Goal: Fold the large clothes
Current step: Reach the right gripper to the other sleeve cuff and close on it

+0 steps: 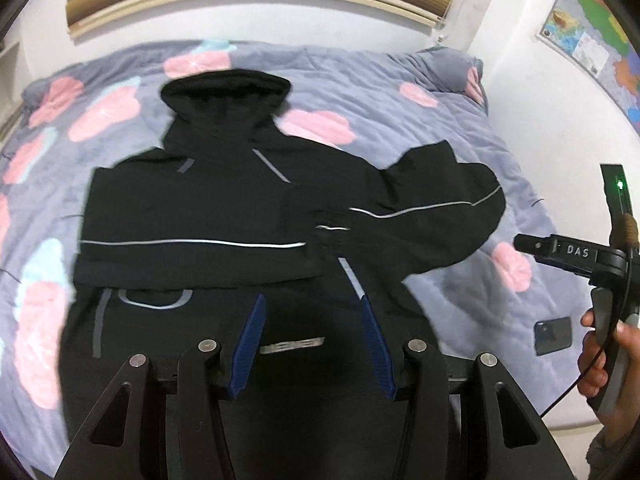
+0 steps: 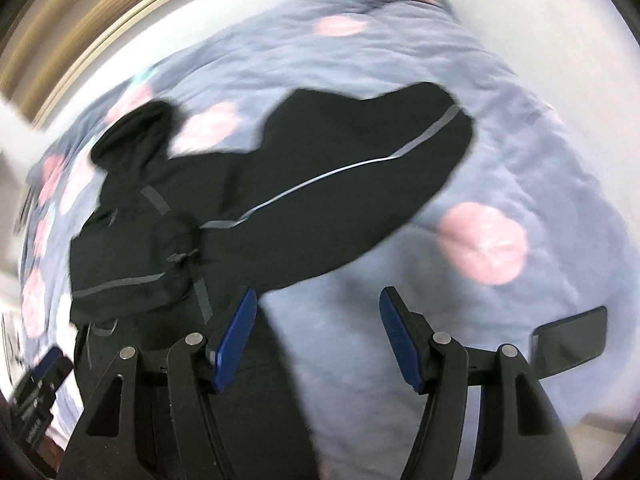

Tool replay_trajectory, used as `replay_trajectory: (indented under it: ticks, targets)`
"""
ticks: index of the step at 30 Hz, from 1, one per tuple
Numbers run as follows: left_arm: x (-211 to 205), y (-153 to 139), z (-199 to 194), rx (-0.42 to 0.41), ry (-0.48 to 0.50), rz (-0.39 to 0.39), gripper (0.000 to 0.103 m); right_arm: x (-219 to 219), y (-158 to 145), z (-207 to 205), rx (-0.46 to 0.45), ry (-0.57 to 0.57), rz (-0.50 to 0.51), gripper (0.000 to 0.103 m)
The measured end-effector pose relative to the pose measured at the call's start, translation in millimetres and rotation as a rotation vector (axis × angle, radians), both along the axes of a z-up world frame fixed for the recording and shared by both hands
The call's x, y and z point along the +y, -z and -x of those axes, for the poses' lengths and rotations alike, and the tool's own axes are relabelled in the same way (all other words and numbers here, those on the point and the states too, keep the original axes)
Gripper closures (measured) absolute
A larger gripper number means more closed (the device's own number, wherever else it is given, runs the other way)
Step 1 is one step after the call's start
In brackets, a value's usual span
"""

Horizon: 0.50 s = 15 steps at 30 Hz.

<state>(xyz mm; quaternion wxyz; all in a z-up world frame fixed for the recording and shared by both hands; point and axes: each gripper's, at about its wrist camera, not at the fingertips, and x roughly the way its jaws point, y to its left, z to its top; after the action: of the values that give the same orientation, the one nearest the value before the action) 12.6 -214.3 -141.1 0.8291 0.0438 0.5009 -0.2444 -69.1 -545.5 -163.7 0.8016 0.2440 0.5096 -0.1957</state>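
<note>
Across the middle of the left wrist view, a black jacket (image 1: 192, 216) with thin grey reflective stripes lies spread on a bed (image 1: 400, 80) covered in a grey-blue quilt with pink and pale blue blotches. Its hood points to the top of the frame, one sleeve is folded flat across the chest, and the other sleeve (image 1: 440, 208) stretches out to the right, bent back on itself at the cuff.

At the bottom centre of that view the left gripper (image 1: 312, 344) hangs over the jacket's lower body, its blue pads set partly apart with only the fabric below showing between them — nothing is gripped. At the right edge, a hand (image 1: 604, 356) holds the handle of the right gripper's body. A dark phone (image 1: 554, 336) lies on the quilt just left of that hand.

In the right wrist view, which is blurred, the right gripper (image 2: 316, 340) sits at the bottom centre with its blue pads standing fairly wide. Its left pad overlaps the jacket's edge in the picture and its right pad is over bare quilt; no cloth is pinched between them. The outstretched sleeve runs from the centre toward the upper right, and the phone shows at the lower right. A map (image 1: 592, 40) hangs on the wall at the upper right of the left wrist view.
</note>
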Motion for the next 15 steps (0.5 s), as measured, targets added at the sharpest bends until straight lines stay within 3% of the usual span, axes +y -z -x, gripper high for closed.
replay_trajectory:
  ticks: [7,15]
  targets:
    - [-56,2,-11,-0.027,0.036,-0.055,0.052,-122,19,-1,-0.054,0.144,-0.035,0.026]
    - [-89,28,-55,0.033,0.015,-0.14,0.052,-242,84,-50,-0.069,0.298,-0.107,0.025]
